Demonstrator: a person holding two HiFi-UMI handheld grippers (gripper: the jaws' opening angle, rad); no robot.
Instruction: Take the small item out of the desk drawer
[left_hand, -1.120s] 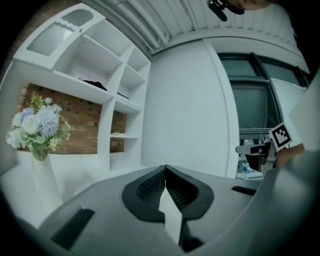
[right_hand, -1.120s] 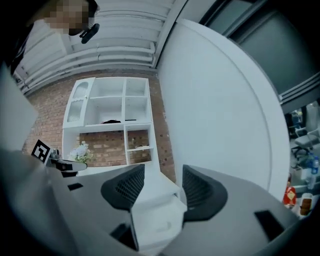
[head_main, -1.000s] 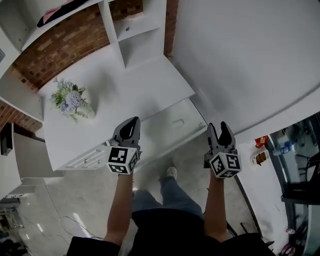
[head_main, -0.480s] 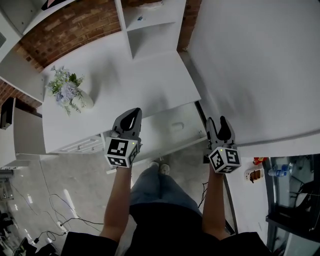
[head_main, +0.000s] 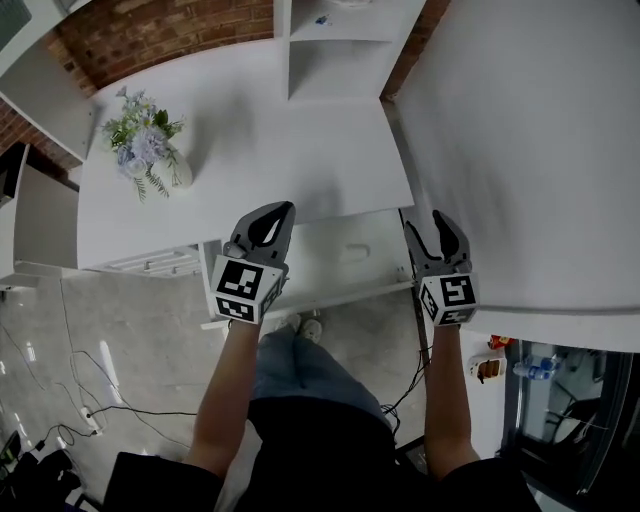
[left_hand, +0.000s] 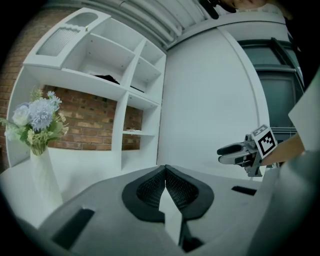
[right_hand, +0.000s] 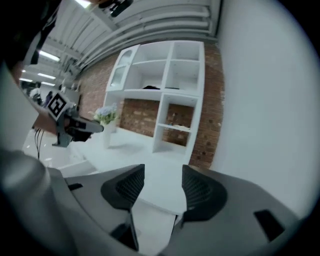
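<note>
A white desk (head_main: 250, 140) has a shut drawer (head_main: 345, 262) with a small handle (head_main: 355, 247) below its front edge. No small item shows; the drawer's inside is hidden. My left gripper (head_main: 281, 211) hovers over the desk's front edge, left of the drawer handle, and its pads meet in the left gripper view (left_hand: 165, 169), so it is shut and empty. My right gripper (head_main: 424, 226) is held at the drawer's right end, near the desk corner. Its jaws stand apart in the right gripper view (right_hand: 163, 181), with nothing between them.
A white vase of pale flowers (head_main: 150, 152) stands on the desk's left part. A white shelf unit (head_main: 340, 45) rises at the back against a brick wall. A white wall (head_main: 520, 150) closes the right side. A low drawer unit (head_main: 150, 263) sits under the desk's left; cables (head_main: 90, 420) lie on the floor.
The person has stepped closer, and both grippers have come forward to the desk's front edge by the drawer. Neither gripper has changed its state.
</note>
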